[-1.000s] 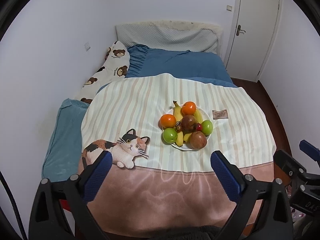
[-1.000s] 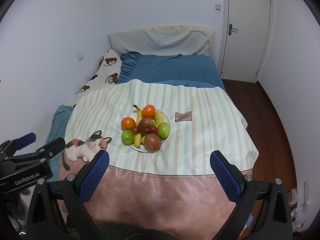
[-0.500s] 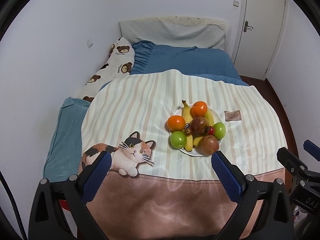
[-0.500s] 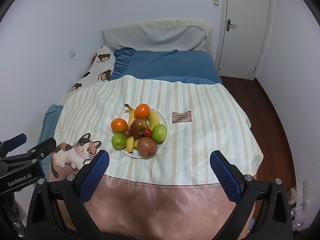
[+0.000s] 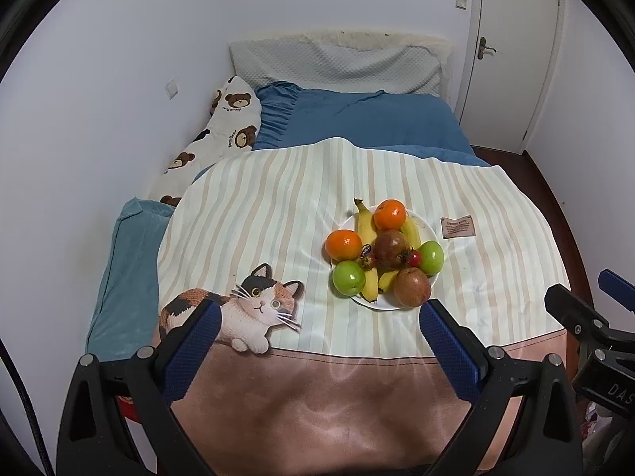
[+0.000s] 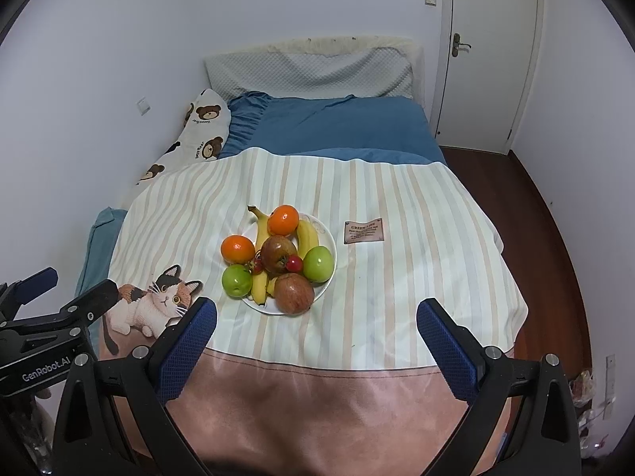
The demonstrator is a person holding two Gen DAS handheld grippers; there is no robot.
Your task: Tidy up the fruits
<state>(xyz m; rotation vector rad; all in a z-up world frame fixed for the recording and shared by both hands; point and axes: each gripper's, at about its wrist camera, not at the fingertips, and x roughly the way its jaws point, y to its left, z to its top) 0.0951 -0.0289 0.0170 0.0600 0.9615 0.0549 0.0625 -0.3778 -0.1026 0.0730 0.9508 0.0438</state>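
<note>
A white plate [image 5: 432, 234] [image 6: 327, 240] piled with fruit sits on a striped cloth over the bed. On it lie two oranges [image 5: 344, 244] [image 6: 283, 220], two green apples [image 5: 348, 277] [image 6: 318, 264], bananas [image 5: 366, 222] [image 6: 260, 234], two reddish-brown fruits [image 5: 412, 287] [image 6: 293, 292] and small red ones [image 6: 294, 263]. My left gripper [image 5: 319, 321] is open and held short of the plate, above the cloth's near part. My right gripper [image 6: 317, 319] is open too, with nothing between its fingers, also short of the plate.
The cloth carries a cat picture [image 5: 246, 309] [image 6: 158, 305] at the near left and a brown label [image 5: 458, 227] [image 6: 364, 232] right of the plate. Pillows [image 5: 337, 63] lie at the bed's head, a bear-print cushion [image 5: 222, 135] by the left wall. A door [image 6: 488, 51] and wood floor are on the right.
Both grippers have come closer to the bed, so the plate looks larger. In the left wrist view the plate has shifted right; in the right wrist view it has shifted left. Both stay open.
</note>
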